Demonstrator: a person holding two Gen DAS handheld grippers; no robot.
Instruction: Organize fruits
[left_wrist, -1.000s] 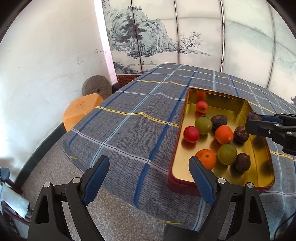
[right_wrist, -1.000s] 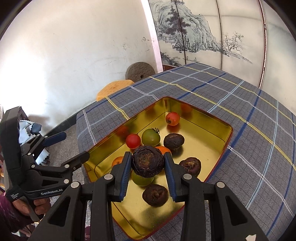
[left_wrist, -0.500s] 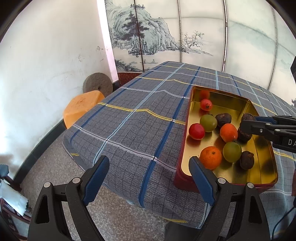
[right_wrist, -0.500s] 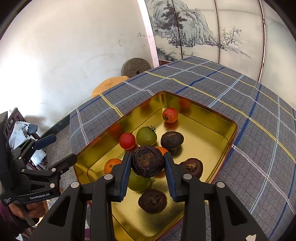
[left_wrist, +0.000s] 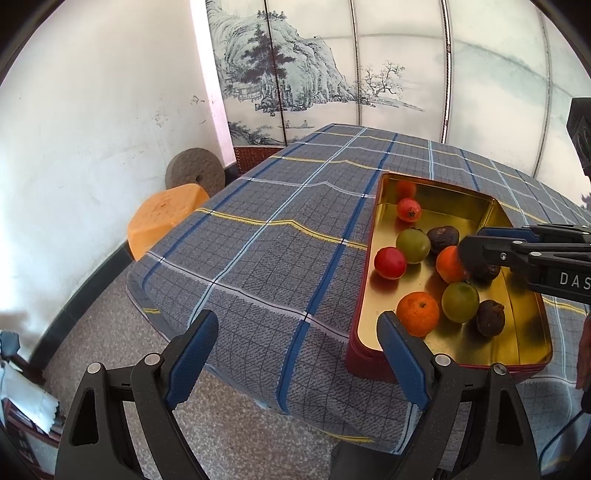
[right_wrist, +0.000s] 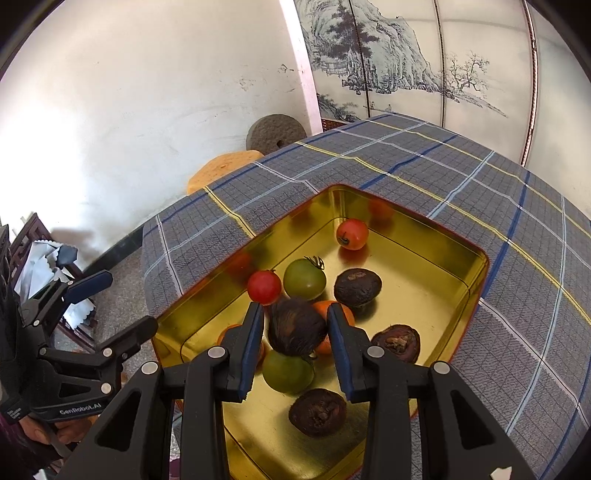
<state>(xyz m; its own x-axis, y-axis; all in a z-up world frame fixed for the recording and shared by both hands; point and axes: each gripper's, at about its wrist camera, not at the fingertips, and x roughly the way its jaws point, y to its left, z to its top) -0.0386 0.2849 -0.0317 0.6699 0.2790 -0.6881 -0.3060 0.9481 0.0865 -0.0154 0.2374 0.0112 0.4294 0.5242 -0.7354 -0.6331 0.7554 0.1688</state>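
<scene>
Wrinkled dark round fruit (right_wrist: 296, 328) betw. blue fingers (right_wrist: 252, 341)

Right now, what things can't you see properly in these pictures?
- Orange fruit, right wrist view: mostly hidden behind the dark fruit in the right claw.
- Green fruit, right wrist view: top covered by that same dark fruit.
- Dark fruit, left wrist view: mostly hidden by the right claw.
- Person's hand: cut off at the right wrist view's edge.

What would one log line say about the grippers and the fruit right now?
right gripper: shut on dark wrinkled fruit, above gold tin | left gripper: open, nothing held, near table edge | tin: tomatoes, oranges, dark fruits
</scene>
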